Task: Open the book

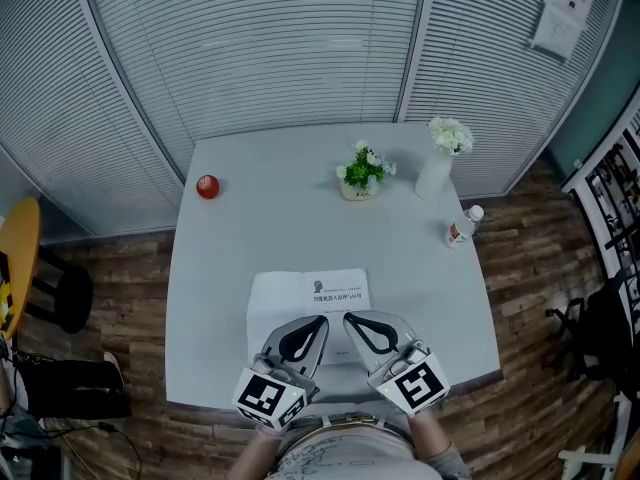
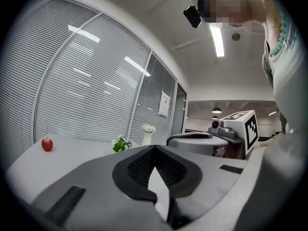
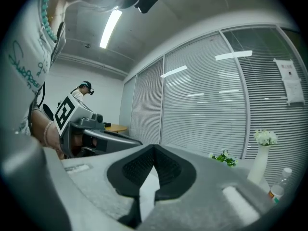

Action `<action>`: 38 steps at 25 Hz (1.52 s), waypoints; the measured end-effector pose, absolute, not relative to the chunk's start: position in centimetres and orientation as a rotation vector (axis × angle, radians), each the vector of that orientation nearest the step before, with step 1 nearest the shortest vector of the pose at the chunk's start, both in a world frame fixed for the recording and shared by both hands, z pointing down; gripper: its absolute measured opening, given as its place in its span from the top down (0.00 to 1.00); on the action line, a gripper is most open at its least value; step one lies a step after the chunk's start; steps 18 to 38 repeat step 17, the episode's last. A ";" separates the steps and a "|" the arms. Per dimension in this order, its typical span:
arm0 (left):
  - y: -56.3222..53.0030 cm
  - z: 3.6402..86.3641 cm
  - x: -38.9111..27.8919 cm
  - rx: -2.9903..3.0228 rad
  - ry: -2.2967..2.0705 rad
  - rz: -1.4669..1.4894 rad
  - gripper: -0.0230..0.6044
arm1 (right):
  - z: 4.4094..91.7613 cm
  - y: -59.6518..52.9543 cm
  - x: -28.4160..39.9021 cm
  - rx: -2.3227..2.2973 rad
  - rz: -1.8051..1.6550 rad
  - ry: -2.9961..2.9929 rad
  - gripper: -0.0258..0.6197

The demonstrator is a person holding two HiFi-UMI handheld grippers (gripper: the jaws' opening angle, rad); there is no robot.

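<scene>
A white book [image 1: 300,313] lies flat on the near part of the grey table [image 1: 230,268], with printed text on its right half. Both grippers hover over the book's near edge, side by side and pointing away from me. The left gripper [image 1: 319,320] [image 2: 154,148] has its jaws together at the tips, and I see nothing held. The right gripper [image 1: 349,318] [image 3: 154,147] also shows its jaw tips meeting, with only pale surface visible through the slot behind them. Each gripper view shows the other gripper alongside: the right gripper [image 2: 197,138] and the left gripper [image 3: 113,138].
A red apple [image 1: 207,186] sits at the table's far left. A small potted plant [image 1: 361,173], a white vase of flowers [image 1: 440,163] and a lying bottle [image 1: 463,225] are at the far right. A yellow table [image 1: 15,258] and black stool [image 1: 65,293] stand left.
</scene>
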State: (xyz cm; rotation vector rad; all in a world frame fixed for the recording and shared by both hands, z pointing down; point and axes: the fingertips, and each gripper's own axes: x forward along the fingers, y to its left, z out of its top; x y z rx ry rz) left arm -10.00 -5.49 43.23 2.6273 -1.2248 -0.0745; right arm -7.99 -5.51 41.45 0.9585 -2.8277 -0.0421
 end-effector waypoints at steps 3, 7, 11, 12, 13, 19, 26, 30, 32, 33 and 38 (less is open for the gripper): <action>-5.5 43.5 -10.3 2.616 -1.235 -0.073 0.97 | 41.7 -5.5 -8.0 0.954 -0.040 -2.818 0.96; -5.6 43.9 -10.8 2.594 -1.244 -0.072 0.97 | 42.0 -5.4 -8.1 0.955 -0.027 -2.811 0.96; -5.8 44.2 -11.1 2.583 -1.246 -0.063 0.97 | 42.2 -5.6 -8.1 0.954 -0.023 -2.805 0.96; -5.9 44.3 -11.1 2.581 -1.247 -0.062 0.97 | 42.2 -5.7 -8.1 0.953 -0.023 -2.803 0.96; -5.9 44.3 -11.1 2.581 -1.248 -0.060 0.97 | 42.3 -5.7 -8.1 0.953 -0.022 -2.802 0.96; -6.2 44.5 -11.2 2.579 -1.243 -0.053 0.97 | 42.4 -6.0 -8.1 0.947 -0.023 -2.798 0.96; -6.2 44.5 -11.2 2.579 -1.243 -0.053 0.97 | 42.4 -6.0 -8.1 0.947 -0.023 -2.798 0.96; -6.2 44.5 -11.2 2.579 -1.243 -0.053 0.97 | 42.4 -6.0 -8.1 0.947 -0.023 -2.798 0.96; -6.2 44.5 -11.2 2.579 -1.243 -0.053 0.97 | 42.4 -6.0 -8.1 0.947 -0.023 -2.798 0.96; -6.2 44.5 -11.2 2.579 -1.243 -0.053 0.97 | 42.4 -6.0 -8.1 0.947 -0.023 -2.798 0.96; -6.2 44.5 -11.2 2.579 -1.243 -0.053 0.97 | 42.4 -6.0 -8.1 0.947 -0.023 -2.798 0.96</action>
